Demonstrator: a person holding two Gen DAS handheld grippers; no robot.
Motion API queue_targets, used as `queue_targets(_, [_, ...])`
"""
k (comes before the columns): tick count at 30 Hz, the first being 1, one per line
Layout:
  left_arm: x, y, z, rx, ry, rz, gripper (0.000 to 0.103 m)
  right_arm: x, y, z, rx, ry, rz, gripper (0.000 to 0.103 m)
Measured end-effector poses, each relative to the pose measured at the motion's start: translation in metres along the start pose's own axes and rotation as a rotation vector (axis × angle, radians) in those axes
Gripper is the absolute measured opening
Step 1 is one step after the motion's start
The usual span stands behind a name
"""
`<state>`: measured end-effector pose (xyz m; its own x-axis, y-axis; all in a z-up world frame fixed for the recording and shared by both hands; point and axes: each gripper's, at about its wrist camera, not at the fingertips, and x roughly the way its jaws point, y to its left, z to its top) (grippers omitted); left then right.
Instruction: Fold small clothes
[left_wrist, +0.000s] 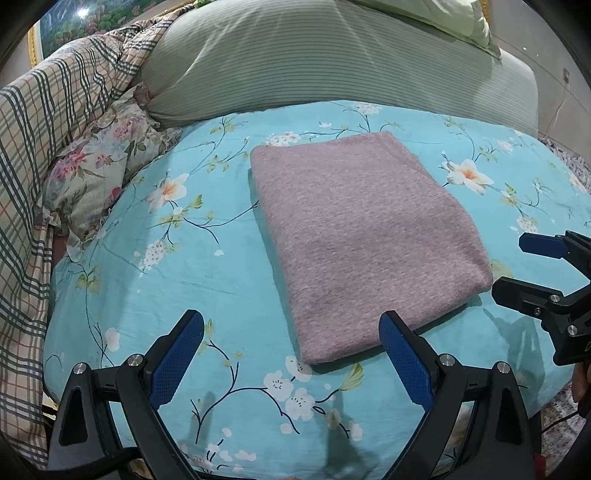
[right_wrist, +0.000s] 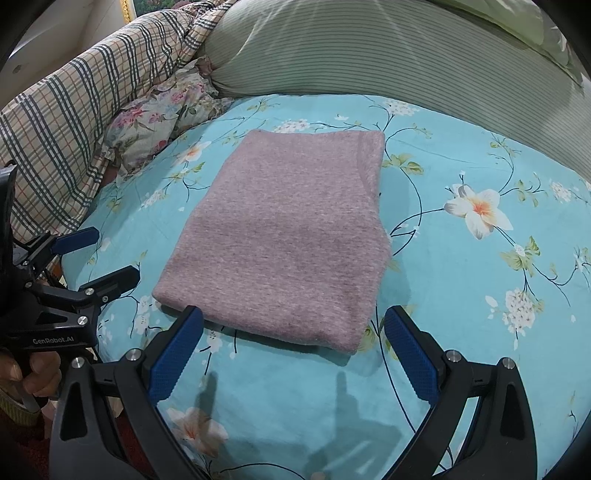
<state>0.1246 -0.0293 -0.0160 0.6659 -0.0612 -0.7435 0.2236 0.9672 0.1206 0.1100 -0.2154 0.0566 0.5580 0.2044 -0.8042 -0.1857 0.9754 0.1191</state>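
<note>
A pink-mauve knitted garment (left_wrist: 364, 236) lies folded into a flat rectangle on the turquoise floral bed sheet (left_wrist: 147, 266). It also shows in the right wrist view (right_wrist: 284, 236). My left gripper (left_wrist: 291, 325) is open and empty, just short of the garment's near corner. My right gripper (right_wrist: 293, 319) is open and empty, its jaws standing on either side of the garment's near edge without holding it. The right gripper shows at the right edge of the left wrist view (left_wrist: 517, 266), the left gripper at the left edge of the right wrist view (right_wrist: 107, 254).
A green striped bolster (left_wrist: 332, 66) lies along the back of the bed. A plaid quilt (left_wrist: 48, 122) and a floral pillow (left_wrist: 96, 177) are heaped at the left. The sheet (right_wrist: 480, 277) extends to the right of the garment.
</note>
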Motion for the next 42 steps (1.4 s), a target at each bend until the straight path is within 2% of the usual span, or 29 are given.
queue_targets(42, [0.003, -0.0003, 0.0002, 0.001, 0.001, -0.002, 0.096, 0.002, 0.003, -0.0011, 0.002, 0.002, 0.003, 0.098])
